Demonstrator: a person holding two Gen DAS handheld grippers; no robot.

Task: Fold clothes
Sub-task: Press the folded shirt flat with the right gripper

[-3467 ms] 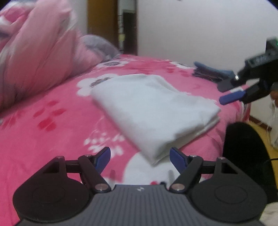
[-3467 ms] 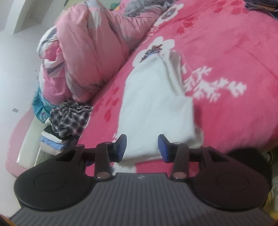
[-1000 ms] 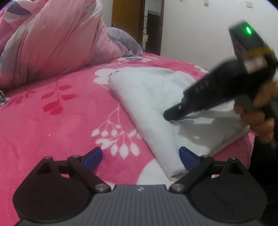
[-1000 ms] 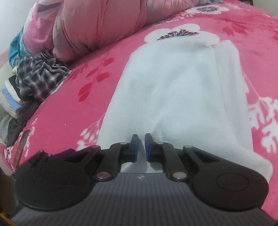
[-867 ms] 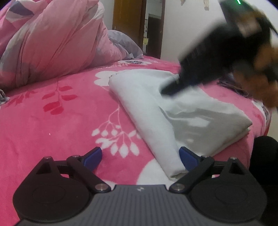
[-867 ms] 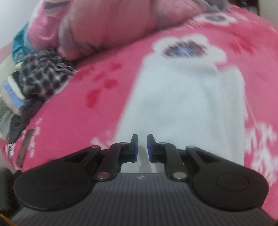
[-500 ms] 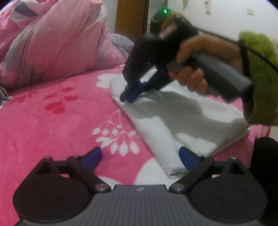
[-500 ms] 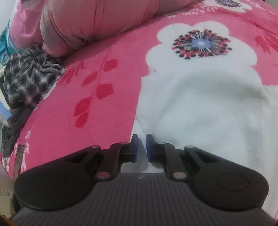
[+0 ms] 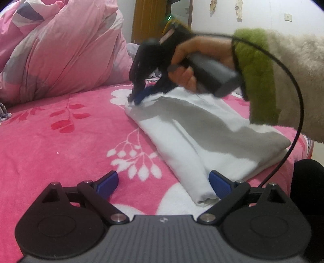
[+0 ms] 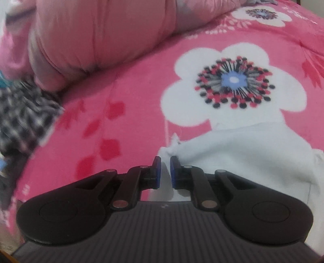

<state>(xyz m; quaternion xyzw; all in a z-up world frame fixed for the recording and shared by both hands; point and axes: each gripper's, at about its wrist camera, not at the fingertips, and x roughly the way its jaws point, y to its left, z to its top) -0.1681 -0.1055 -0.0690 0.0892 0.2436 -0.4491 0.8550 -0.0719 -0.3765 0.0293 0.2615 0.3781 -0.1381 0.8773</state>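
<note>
A white folded garment [image 9: 192, 129] lies on the pink floral blanket [image 9: 81, 141]. My left gripper [image 9: 163, 176] is open at the garment's near corner, and the cloth's end lies just inside its right finger [image 9: 217, 182]. In the left wrist view my right gripper [image 9: 139, 97], held by a hand [image 9: 188, 58], presses down at the garment's far corner. The right wrist view shows the right gripper [image 10: 165, 161] shut on a pinched tuft at the edge of the white garment [image 10: 243, 153].
A bunched pink quilt [image 9: 60, 50] rises at the back left of the bed. A checked cloth [image 10: 22, 113] lies at the bed's left side. A green and cream sleeve [image 9: 283, 81] and a black cable [image 9: 297, 113] hang over the garment's right part. A brown door [image 9: 147, 18] stands behind.
The right gripper, open 3.5 s ago, has closed and travelled across the garment from its near edge to the far corner, where it now pinches cloth. The left gripper has stayed open.
</note>
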